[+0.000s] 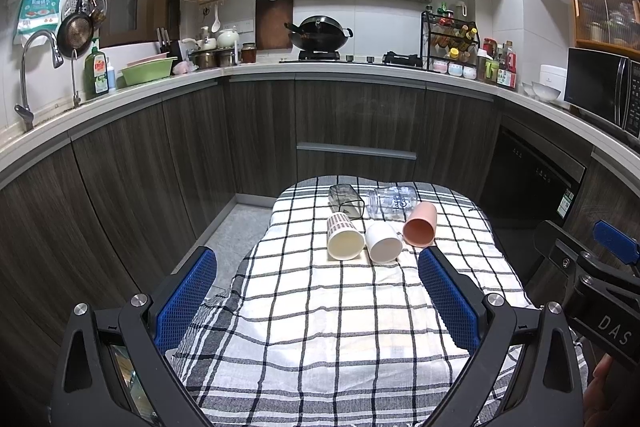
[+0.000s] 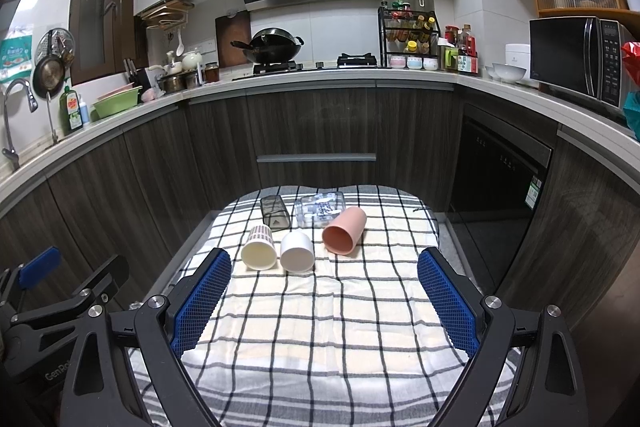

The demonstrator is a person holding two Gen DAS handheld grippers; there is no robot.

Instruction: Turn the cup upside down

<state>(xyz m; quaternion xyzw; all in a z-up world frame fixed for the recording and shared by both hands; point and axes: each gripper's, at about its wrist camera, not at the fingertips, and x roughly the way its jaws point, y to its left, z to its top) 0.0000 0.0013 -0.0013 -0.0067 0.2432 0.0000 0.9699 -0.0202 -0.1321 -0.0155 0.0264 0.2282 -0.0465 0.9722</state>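
Several cups lie on their sides on a checked cloth [image 1: 320, 327] [image 2: 320, 327] over a small table, mouths towards me. In front lie a cream cup with a patterned band [image 1: 344, 237] [image 2: 260, 249], a white cup [image 1: 383, 242] [image 2: 297, 251] and a pink cup [image 1: 420, 225] [image 2: 344, 230]. Behind them lie a dark smoky square glass [image 1: 346, 201] [image 2: 274, 213] and a clear printed glass [image 1: 392, 202] [image 2: 320, 209]. My left gripper [image 1: 318, 259] is open and empty, short of the cups. My right gripper [image 2: 324, 259] is open and empty, also short of them.
Dark wood kitchen cabinets [image 1: 360, 123] curve around beyond the table under a white counter with a stove and wok [image 1: 318, 35]. A dishwasher [image 2: 500, 179] is at the right. The right gripper's body [image 1: 592, 279] shows beside the left one; the left gripper's body [image 2: 60, 291] shows in the right view.
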